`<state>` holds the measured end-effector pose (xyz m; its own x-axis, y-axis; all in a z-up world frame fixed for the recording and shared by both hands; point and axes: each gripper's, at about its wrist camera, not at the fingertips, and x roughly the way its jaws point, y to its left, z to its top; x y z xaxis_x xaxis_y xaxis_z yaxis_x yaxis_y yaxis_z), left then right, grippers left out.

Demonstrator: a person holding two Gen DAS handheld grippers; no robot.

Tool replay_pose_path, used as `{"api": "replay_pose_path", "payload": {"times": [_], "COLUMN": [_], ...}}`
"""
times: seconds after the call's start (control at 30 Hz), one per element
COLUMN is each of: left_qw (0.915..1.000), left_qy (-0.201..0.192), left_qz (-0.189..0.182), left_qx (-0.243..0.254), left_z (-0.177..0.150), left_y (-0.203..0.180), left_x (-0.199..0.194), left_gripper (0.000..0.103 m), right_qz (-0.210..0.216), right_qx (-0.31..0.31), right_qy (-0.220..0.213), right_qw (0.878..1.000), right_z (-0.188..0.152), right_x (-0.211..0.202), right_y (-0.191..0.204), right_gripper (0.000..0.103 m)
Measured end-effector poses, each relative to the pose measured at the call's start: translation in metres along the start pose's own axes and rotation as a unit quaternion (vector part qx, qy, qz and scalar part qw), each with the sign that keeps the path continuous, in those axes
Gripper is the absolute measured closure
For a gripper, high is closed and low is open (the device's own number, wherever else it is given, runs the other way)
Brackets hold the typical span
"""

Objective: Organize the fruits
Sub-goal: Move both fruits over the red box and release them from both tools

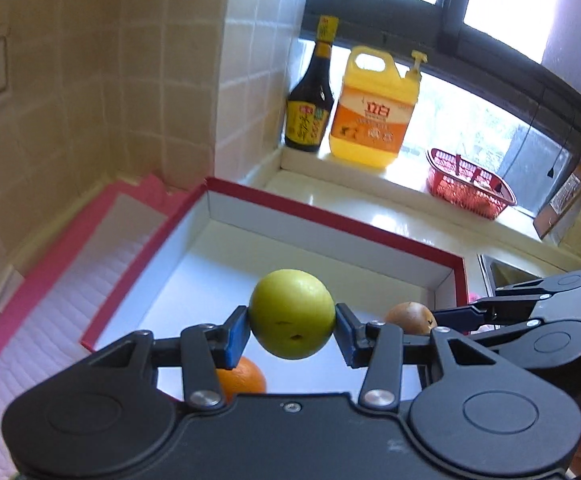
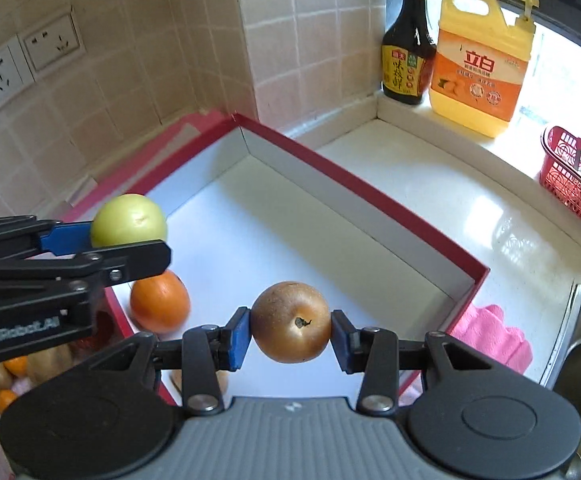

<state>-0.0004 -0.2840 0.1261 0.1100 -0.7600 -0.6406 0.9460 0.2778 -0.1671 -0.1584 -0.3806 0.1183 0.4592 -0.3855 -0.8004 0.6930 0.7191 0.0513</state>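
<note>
You're gripping one green fruit (image 1: 292, 314) in your left tool (image 1: 292, 326), one brown pear (image 2: 290, 322) in your right tool (image 2: 290, 330); one orange (image 2: 160, 302) is sitting in the box (image 2: 370, 208). Only the right view is showing what's probably more fruit (image 2: 14, 364) beside it.

green apple (image 1: 291, 314), brown pear (image 2: 290, 322), red-rimmed box (image 2: 370, 196)

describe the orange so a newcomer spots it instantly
Find the red-rimmed box on the counter. The orange lies on its white floor at the near left corner, below the left claw. It is the only fruit not held: the claws hold a green one and a brown one.
</note>
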Motion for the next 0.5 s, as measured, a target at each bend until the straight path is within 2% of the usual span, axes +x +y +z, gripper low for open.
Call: {"api": "replay_pose_path", "payload": {"times": [0.3, 0.33, 0.37, 0.4, 0.5], "left_qw": [0.9999, 1.0000, 1.0000, 1.0000, 0.9999], "left_qy": [0.011, 0.007, 0.003, -0.001, -0.010], "left_qz": [0.000, 0.000, 0.001, -0.001, -0.001], "left_qx": [0.006, 0.005, 0.001, -0.004, -0.011], "left_z": [-0.003, -0.003, -0.002, -0.002, -0.003], "left_y": [-0.009, -0.008, -0.007, -0.006, -0.002], "left_x": [0.006, 0.004, 0.001, -0.003, -0.015], "left_gripper": [0.046, 0.040, 0.022, 0.020, 0.021], "right_qz": [-0.002, -0.002, -0.005, -0.008, -0.012], "right_qx": [-0.007, -0.006, -0.009, -0.012, -0.024], "right_qy": [0.011, 0.008, 0.007, 0.004, -0.007], "right_qw": [1.000, 1.000, 1.000, 1.000, 1.000], "right_z": [-0.004, -0.004, -0.004, -0.004, -0.001], "right_x": [0.006, 0.005, 0.005, 0.004, 0.000], "right_y": [0.007, 0.007, 0.008, 0.009, 0.015], "right_gripper": [0.057, 0.056, 0.054, 0.051, 0.051]}}
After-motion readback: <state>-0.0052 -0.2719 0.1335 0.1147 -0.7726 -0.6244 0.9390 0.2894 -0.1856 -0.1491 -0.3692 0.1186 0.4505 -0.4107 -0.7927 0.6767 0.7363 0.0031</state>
